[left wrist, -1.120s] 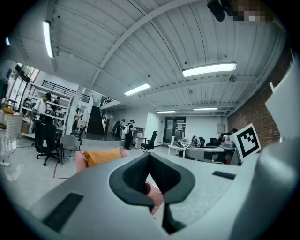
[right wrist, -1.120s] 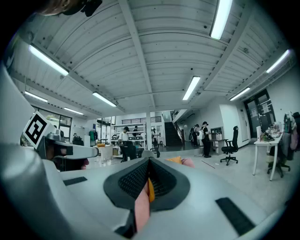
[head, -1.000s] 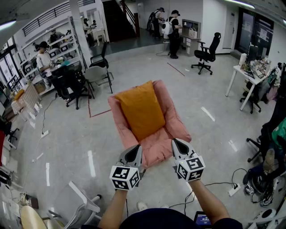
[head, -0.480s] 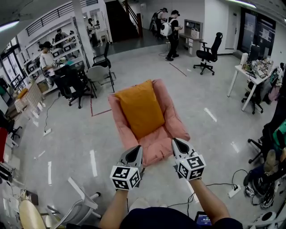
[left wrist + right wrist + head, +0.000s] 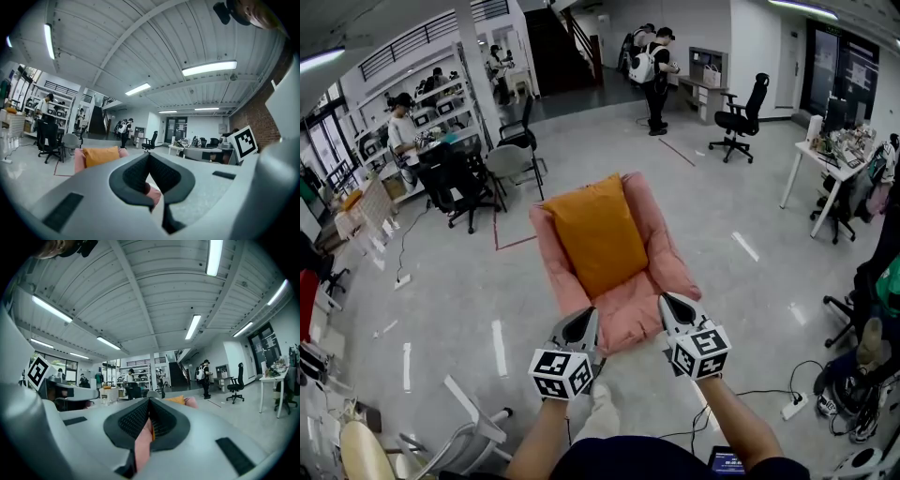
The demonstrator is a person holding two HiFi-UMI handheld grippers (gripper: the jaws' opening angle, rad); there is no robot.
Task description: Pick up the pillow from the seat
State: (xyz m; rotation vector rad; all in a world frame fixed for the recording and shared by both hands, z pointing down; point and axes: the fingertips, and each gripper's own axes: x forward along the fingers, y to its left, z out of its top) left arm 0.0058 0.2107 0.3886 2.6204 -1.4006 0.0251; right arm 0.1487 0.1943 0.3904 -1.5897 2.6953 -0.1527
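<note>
The left gripper [image 5: 582,317] and right gripper [image 5: 669,302] hover, jaws pressed together, before a pink cushioned seat [image 5: 665,251] bearing a plump orange fabric pillow [image 5: 595,234].

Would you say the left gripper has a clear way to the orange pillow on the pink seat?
Probably yes: nothing stands between the left gripper and the pillow, which rests uncovered on the seat, though the gripper's jaws are shut.
</note>
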